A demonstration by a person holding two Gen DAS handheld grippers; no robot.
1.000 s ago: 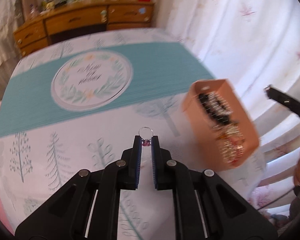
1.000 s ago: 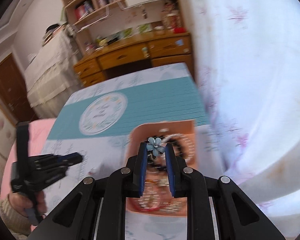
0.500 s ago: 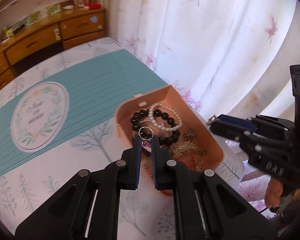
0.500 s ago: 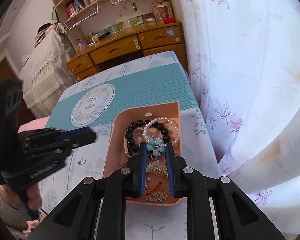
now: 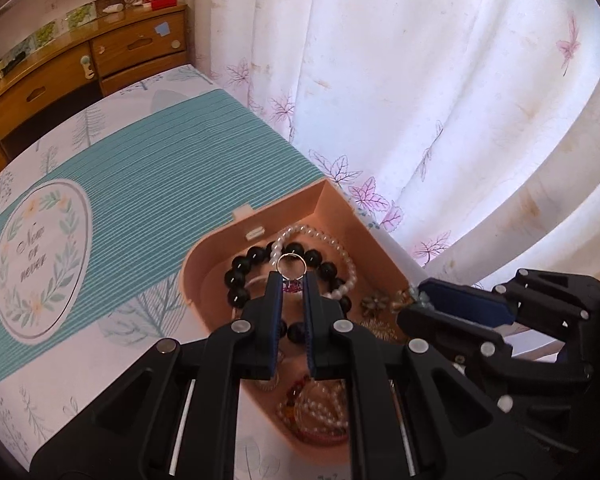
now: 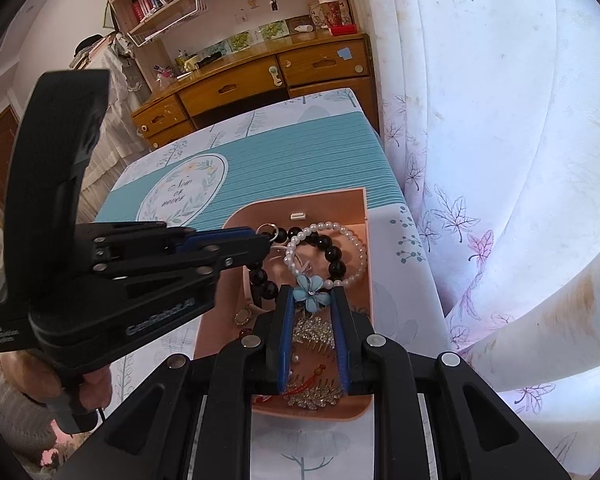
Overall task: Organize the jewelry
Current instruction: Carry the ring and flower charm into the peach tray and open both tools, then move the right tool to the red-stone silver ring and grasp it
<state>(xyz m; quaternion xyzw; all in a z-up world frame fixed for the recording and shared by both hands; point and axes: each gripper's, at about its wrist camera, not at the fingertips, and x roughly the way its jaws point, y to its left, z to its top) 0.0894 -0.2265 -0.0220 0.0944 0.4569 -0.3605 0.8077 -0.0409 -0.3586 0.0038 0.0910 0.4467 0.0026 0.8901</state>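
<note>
Here, both my grippers hang over the open peach jewelry box [image 5: 332,216], each carrying one piece. My left gripper [image 5: 291,283] is pinched nearly shut on a thin silver ring [image 5: 291,265], gripped low at its pink stone so the hoop stands clear above the tips, easy to let drop. It sits above the black bead bracelet [image 5: 240,276] and the pearl bracelet [image 5: 340,248] at the box's far end. My right gripper [image 6: 311,295] is clamped on a blue flower ornament [image 6: 310,290], the petals poking out past the tips, over the middle of the box; I judge both are held here for release into it.

Hard to read: what lies behind the flower between the pads, so I cannot say if it is a clip or a pin. My own fingers cover the near part of the box in both views; the gold leaf combs [image 6: 314,330] show only in pieces. A hand [image 6: 88,388] grips the left handle at the frame's edge.
</note>
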